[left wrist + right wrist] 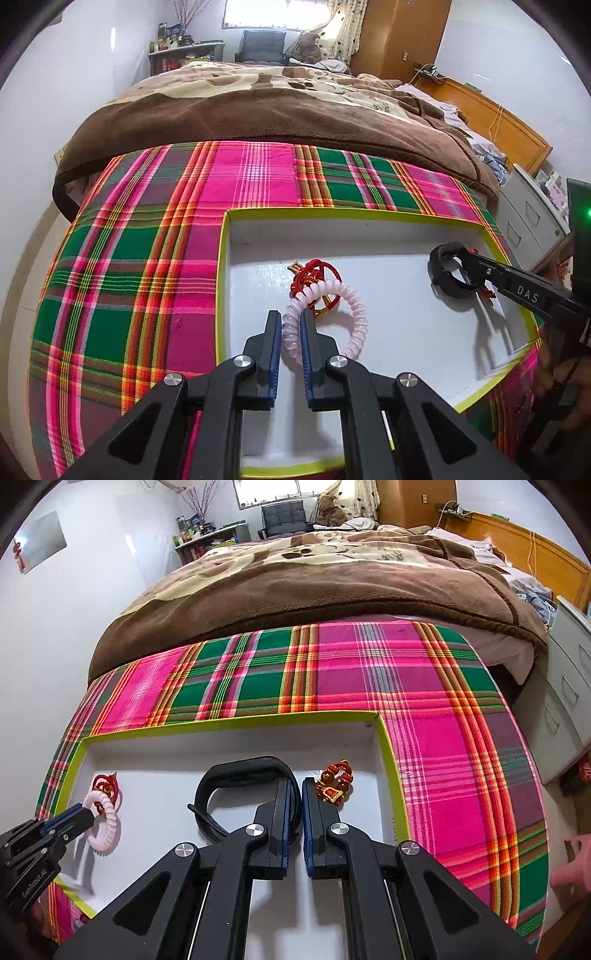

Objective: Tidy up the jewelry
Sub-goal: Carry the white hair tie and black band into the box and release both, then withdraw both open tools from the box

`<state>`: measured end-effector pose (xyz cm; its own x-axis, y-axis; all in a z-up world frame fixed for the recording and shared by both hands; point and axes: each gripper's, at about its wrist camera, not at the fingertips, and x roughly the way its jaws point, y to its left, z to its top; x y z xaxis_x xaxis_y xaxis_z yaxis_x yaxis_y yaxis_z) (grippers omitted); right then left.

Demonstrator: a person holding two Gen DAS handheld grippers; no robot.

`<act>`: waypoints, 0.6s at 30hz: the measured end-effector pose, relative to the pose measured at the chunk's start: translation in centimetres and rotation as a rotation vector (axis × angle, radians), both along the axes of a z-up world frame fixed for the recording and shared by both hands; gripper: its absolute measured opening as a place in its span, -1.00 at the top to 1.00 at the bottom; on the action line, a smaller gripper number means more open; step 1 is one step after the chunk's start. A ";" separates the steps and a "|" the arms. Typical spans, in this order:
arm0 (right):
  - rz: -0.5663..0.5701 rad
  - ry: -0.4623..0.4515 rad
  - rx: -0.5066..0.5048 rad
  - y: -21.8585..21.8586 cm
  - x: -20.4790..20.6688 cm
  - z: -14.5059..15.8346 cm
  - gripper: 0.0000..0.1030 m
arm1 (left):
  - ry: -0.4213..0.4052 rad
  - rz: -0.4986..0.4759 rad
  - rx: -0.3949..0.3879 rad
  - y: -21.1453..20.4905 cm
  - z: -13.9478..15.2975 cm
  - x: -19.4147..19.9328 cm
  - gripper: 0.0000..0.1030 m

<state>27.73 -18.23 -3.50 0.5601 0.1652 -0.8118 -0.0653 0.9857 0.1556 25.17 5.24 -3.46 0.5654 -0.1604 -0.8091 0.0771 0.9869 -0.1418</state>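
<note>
A shallow white box with a lime-green rim lies on the plaid cloth. My left gripper is shut on a pale pink coil bracelet inside the box; it also shows in the right wrist view. A red cord charm lies under the coil. My right gripper is shut on a black band bracelet over the box floor. A red-and-gold beaded charm lies just right of the right gripper's fingertips.
The plaid pink-and-green cloth covers the table around the box. A bed with a brown blanket lies behind it. A grey drawer cabinet stands at the right.
</note>
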 end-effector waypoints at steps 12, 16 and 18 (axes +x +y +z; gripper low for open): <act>0.015 -0.033 0.007 -0.1 -0.6 0.8 0.77 | -0.048 -0.009 -0.021 -0.1 1.2 -1.1 0.49; 0.016 -0.049 0.004 0.0 -1.2 1.4 0.76 | -0.063 -0.017 -0.011 -0.3 1.9 -1.8 0.44; 0.023 -0.055 0.002 0.0 -1.6 1.8 0.75 | -0.066 -0.017 -0.020 -0.3 2.3 -2.3 0.34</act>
<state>26.09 -18.27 -1.75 0.6000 0.1804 -0.7794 -0.0963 0.9835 0.1535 22.83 4.89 -1.18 0.6142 -0.1867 -0.7668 0.1037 0.9823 -0.1560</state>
